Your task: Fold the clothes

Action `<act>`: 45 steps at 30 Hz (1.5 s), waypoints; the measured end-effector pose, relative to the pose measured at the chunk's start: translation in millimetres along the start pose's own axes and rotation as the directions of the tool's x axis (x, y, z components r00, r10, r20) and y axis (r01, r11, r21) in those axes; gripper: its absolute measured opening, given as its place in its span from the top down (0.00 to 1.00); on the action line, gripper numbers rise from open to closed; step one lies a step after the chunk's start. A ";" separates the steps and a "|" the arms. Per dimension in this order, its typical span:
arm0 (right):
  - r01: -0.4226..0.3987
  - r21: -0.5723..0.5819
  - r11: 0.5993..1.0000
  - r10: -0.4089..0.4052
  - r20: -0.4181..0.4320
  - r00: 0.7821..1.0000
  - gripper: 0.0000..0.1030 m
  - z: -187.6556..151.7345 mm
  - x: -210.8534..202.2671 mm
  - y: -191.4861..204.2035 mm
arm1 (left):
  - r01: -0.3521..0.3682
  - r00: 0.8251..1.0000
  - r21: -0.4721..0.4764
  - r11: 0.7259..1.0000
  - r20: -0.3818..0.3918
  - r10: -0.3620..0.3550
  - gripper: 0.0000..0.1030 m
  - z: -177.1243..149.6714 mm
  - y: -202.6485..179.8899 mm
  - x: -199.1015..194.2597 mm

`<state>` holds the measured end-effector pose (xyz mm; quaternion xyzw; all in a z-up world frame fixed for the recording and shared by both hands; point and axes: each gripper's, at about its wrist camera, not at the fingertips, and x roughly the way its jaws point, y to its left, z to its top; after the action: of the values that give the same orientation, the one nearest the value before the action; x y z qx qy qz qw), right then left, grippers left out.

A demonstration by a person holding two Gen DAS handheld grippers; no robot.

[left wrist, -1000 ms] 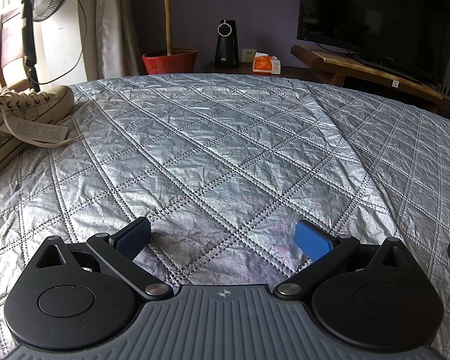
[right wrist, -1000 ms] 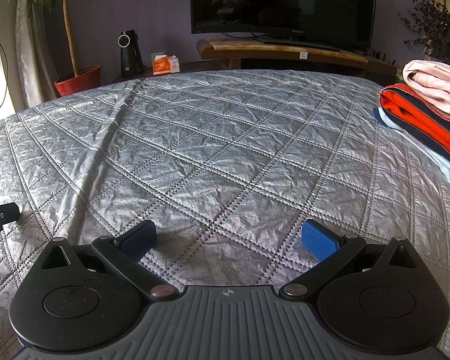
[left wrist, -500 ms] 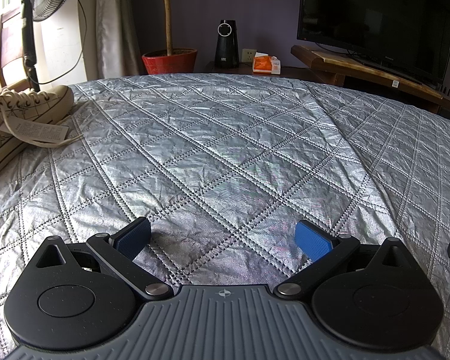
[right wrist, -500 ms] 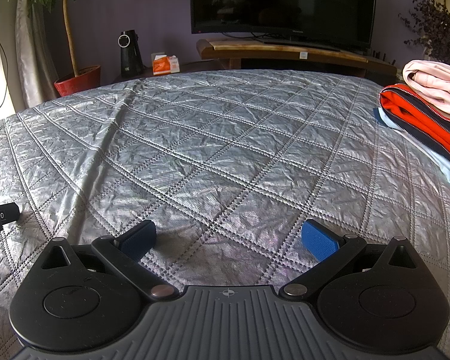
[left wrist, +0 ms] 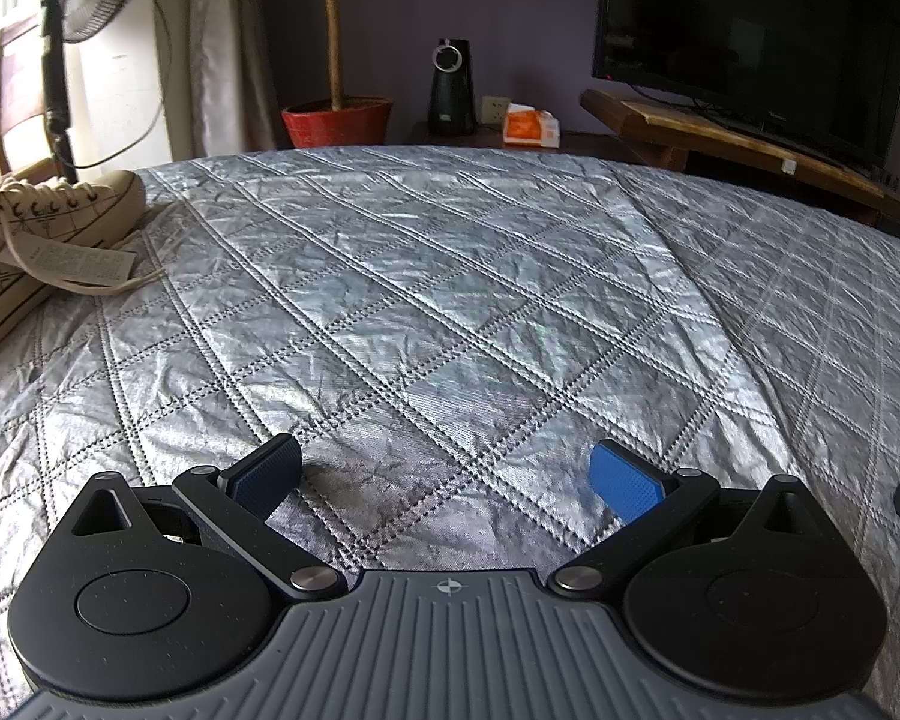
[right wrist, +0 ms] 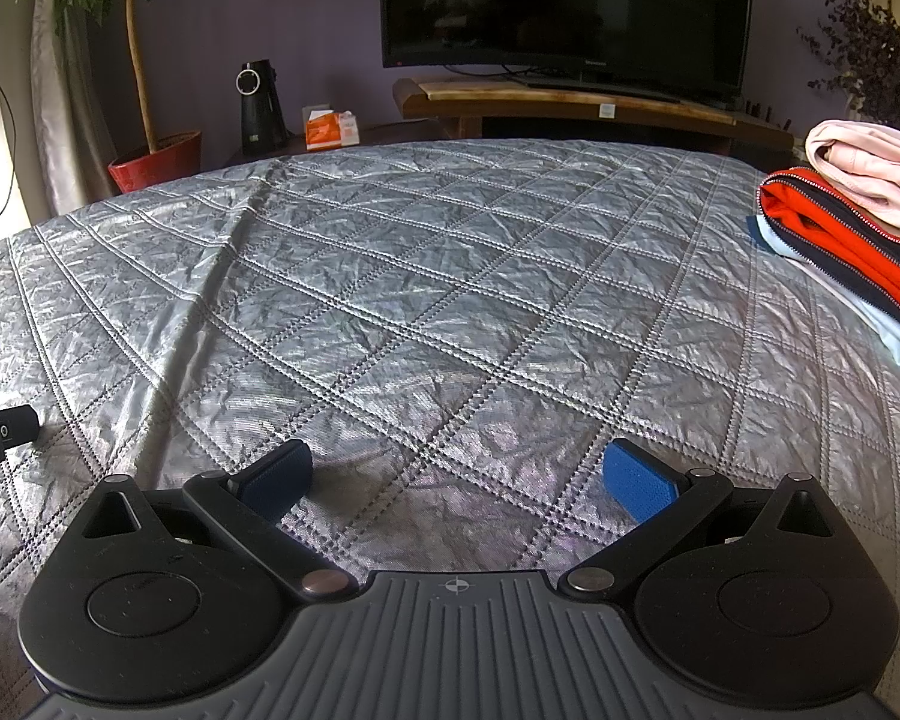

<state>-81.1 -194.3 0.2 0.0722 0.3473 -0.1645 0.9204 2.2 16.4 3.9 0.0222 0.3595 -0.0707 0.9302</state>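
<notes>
Left gripper (left wrist: 447, 471) and right gripper (right wrist: 459, 477): ribbed blue pads spread wide, grasping nothing, low over crinkled silver quilted cover (right wrist: 450, 300). Folded clothes (right wrist: 852, 228), pink over zippered orange, stacked at cover's right edge. Canvas sneaker (left wrist: 36, 240) at left

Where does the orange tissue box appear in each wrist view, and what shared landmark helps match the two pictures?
Left wrist view: the orange tissue box sits upper centre-right, beyond the far edge of the silver quilt, left of the TV stand.
Right wrist view: the same box sits upper left of centre, again just past the quilt's far edge.
Shared landmark: the black speaker stands immediately left of the box in both views.
</notes>
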 end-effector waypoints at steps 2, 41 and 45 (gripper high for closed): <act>-0.020 -0.015 1.000 0.020 -0.045 0.999 0.00 5.3 -0.9 -1.6 | 0.009 0.999 0.017 1.000 -0.046 -0.008 0.00 4.2 2.5 -1.0; -0.197 -0.144 0.970 0.172 -0.167 0.971 0.00 -44.8 -255.7 16.6 | -0.072 0.991 -0.114 0.991 -0.118 0.058 0.00 -28.9 35.2 -361.7; -0.199 -0.175 0.964 0.175 -0.144 0.974 0.00 -45.7 -260.7 21.2 | -0.050 0.992 -0.056 0.997 -0.122 0.043 0.00 -36.8 23.3 -375.0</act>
<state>-285.5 -97.3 139.2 0.0274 0.4108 -0.0382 0.9105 -293.1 86.3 228.4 0.0075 0.4162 -0.0370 0.9085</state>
